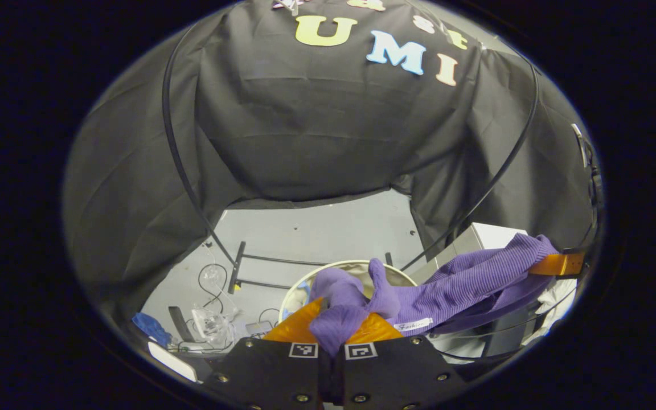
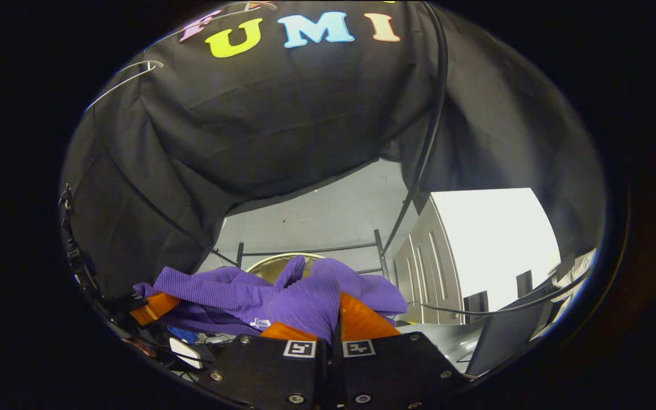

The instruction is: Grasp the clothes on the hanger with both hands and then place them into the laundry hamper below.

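A purple ribbed garment stretches between my two grippers above the round cream laundry hamper. In the left gripper view, my left gripper is shut on one bunched end of the cloth, and the right gripper grips the other end at the far right. The right gripper view has my right gripper shut on a fold of the garment. There the left gripper holds the cloth at the lower left, and the hamper's rim peeks out behind it.
A black rack base stands on the grey floor, with cables and a plastic bag beside it. A white cabinet sits to the right. An empty white hanger hangs at the upper left of the right gripper view.
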The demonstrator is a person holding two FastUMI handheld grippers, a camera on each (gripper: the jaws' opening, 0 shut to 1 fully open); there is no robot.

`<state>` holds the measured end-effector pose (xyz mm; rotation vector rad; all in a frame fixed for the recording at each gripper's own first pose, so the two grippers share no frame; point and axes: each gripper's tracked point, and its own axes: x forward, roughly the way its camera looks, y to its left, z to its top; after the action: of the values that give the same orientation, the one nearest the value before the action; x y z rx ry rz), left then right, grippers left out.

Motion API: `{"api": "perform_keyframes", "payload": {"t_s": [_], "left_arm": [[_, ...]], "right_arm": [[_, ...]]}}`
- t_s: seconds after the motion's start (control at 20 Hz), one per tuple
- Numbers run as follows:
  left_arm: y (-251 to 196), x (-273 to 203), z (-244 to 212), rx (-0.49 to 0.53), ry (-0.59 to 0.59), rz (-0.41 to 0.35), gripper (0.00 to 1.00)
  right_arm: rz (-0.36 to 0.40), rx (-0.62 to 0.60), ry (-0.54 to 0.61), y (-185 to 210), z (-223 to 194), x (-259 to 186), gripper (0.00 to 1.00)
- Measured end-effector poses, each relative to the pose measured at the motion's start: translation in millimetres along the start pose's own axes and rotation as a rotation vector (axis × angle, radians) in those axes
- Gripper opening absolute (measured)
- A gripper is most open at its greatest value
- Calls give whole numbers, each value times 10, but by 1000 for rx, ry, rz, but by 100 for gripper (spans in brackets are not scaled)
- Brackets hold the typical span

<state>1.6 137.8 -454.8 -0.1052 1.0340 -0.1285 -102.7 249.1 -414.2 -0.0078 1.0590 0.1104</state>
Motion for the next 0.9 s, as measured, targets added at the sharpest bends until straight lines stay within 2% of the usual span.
{"api": "perform_keyframes", "payload": {"t_s": [0.1,0.15,0.2,0.3,0.4,0.55,0.65,0.75,0.85,0.9], "left_arm": [[46,-10,-62,16,4,13,2],[82,-38,-91,42,4,23,7],[86,-35,-107,59,4,19,4],[65,-28,-189,60,13,24,10],[69,-90,-184,39,0,34,16],[102,-222,-69,49,-40,71,67],[174,-351,15,103,-74,136,100],[68,-506,113,134,-108,165,96],[-113,-708,249,120,-149,196,96],[-220,-816,340,94,-180,206,100]], "right_arm": [[-1,-37,-20,2,1,-40,6],[0,-47,-19,-8,-8,-43,8],[6,-46,-14,-16,-39,-56,10],[16,-30,-6,-52,-80,-75,16],[38,-31,-2,-24,-97,-97,28],[51,-37,-37,-41,-20,-172,77],[50,-50,-64,-97,78,-200,96],[58,-61,-105,-188,143,-259,96],[63,-83,-145,-357,282,-309,96],[66,-91,-160,-472,342,-348,96]]}}
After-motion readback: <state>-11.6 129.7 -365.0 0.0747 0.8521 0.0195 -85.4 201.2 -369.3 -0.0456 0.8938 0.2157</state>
